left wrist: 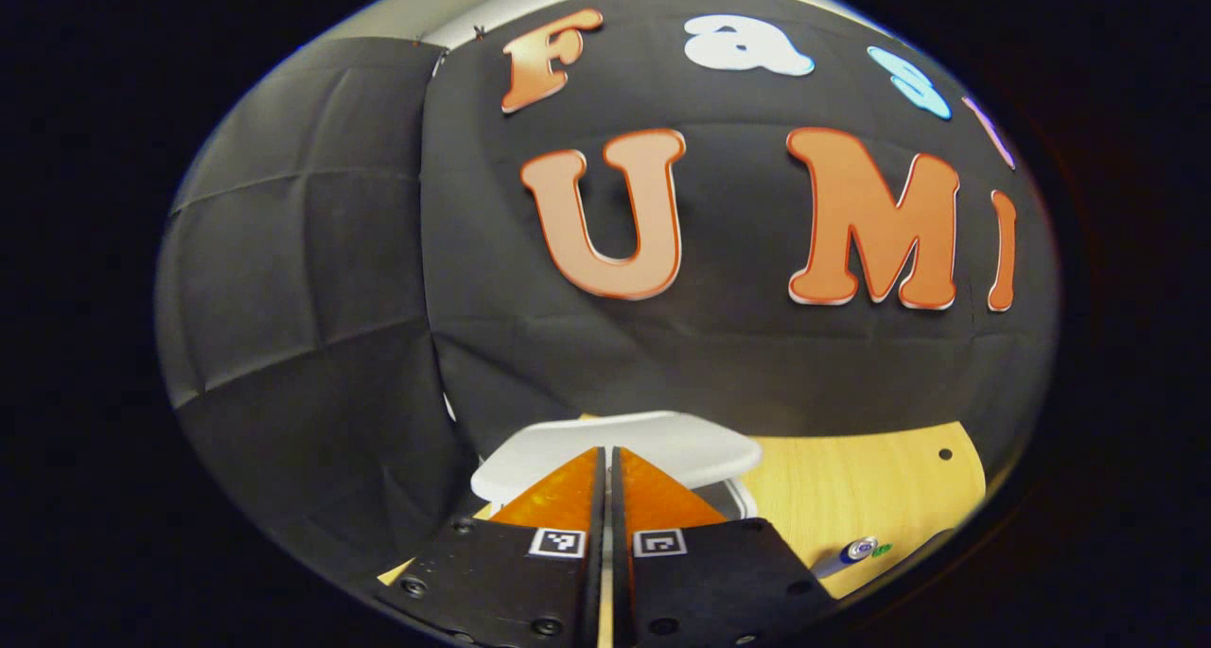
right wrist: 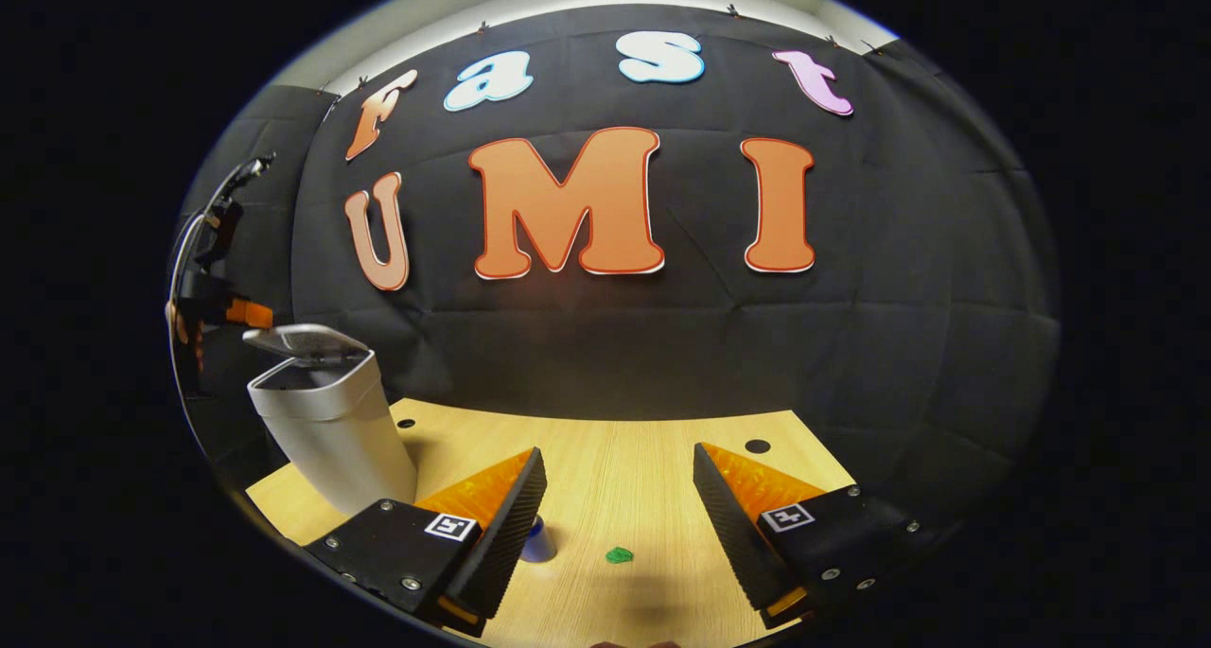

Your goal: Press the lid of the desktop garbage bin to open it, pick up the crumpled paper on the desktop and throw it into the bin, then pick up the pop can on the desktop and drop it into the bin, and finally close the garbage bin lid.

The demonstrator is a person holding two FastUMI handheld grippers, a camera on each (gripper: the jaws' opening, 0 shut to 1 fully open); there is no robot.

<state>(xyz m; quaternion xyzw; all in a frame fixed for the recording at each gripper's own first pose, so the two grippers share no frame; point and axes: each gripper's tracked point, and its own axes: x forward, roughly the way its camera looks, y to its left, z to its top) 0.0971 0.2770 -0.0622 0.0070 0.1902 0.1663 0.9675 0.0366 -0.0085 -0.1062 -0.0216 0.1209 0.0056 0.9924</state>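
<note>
The white desktop bin (right wrist: 331, 430) stands at the table's left end, its lid (right wrist: 303, 341) tilted partly up over the opening. My left gripper (right wrist: 248, 313) hovers at the lid's rear edge; whether it touches is unclear. In the left gripper view, that gripper (left wrist: 606, 451) is shut with nothing between its fingers, its tips over the white lid (left wrist: 662, 440). My right gripper (right wrist: 620, 464) stands open low over the table. The pop can (right wrist: 537, 540) lies half hidden behind its left finger (right wrist: 492, 506); the same can (left wrist: 856, 549) lies on its side. A small green scrap (right wrist: 620, 555) rests between the fingers.
The wooden table (right wrist: 624, 440) has small dark holes near its far edge. The black cloth wall stands close behind the bin and the table. A hand holding the left gripper shows at the far left of the right gripper view.
</note>
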